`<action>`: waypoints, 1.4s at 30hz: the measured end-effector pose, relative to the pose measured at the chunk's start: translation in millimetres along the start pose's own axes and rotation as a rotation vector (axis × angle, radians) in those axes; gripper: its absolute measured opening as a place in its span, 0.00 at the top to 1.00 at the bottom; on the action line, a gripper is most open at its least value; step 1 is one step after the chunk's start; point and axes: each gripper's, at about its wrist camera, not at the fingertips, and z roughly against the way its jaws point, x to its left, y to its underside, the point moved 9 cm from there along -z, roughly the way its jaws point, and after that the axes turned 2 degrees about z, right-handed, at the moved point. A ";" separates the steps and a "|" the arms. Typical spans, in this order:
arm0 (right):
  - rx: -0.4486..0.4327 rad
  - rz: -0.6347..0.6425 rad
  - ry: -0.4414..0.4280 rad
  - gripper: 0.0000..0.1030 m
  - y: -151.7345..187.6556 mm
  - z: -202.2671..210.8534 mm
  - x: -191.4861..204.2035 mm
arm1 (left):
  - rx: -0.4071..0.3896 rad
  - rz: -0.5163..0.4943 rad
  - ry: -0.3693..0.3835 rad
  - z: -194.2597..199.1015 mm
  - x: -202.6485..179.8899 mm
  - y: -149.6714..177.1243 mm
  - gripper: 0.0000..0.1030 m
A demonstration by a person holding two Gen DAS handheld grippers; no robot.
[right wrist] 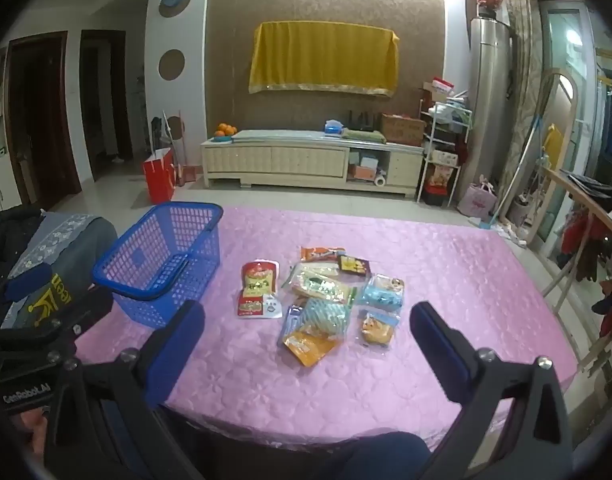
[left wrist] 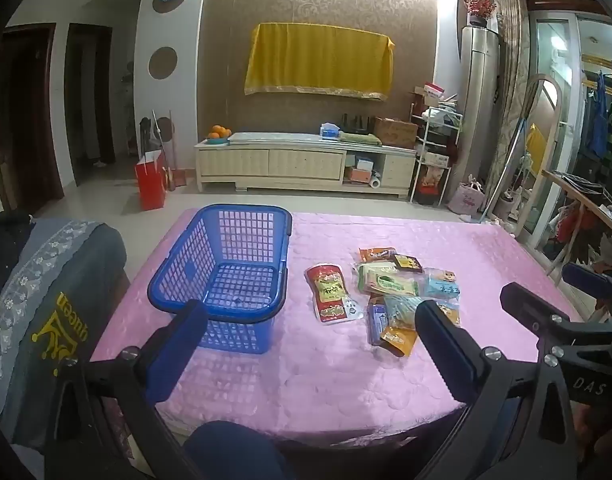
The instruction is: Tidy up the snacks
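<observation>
1. Living room, patterned brown wall at twelve o'clock with a yellow cloth (right wrist: pixel 324 58) hung over a cream cabinet (right wrist: pixel 312 164); up front, a bench (right wrist: pixel 446 256) under a pink cover.
2. Blue basket (left wrist: pixel 226 264) sits at ten o'clock on the bench, nothing visible inside.
3. Snack packets (right wrist: pixel 326 300) lie heaped at centre, a red pouch (right wrist: pixel 258 288) between heap and basket, apart from both.
4. Left gripper (left wrist: pixel 306 336) released, jaws wide, grasping nothing.
5. Right gripper (right wrist: pixel 306 336) likewise spread wide, nothing held, above the bench's near edge.
</observation>
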 end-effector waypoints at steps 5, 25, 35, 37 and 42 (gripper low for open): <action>0.001 0.006 0.017 0.00 -1.7 -5.0 4.7 | -0.011 -0.005 0.009 2.7 -2.0 0.0 0.00; 0.003 -0.002 -0.013 0.00 2.8 -2.0 8.0 | -0.013 0.003 0.018 1.8 -0.2 -2.2 0.00; 0.001 -0.008 -0.008 0.00 -2.8 0.1 4.0 | -0.020 -0.005 0.021 1.6 -2.9 -7.8 0.00; 0.000 -0.009 -0.008 0.00 -3.3 0.0 3.7 | -0.022 -0.007 0.020 2.5 -3.2 -8.8 0.00; 0.001 -0.009 -0.005 0.00 -3.6 -0.4 4.1 | -0.025 -0.011 0.021 4.1 -3.1 -10.6 0.00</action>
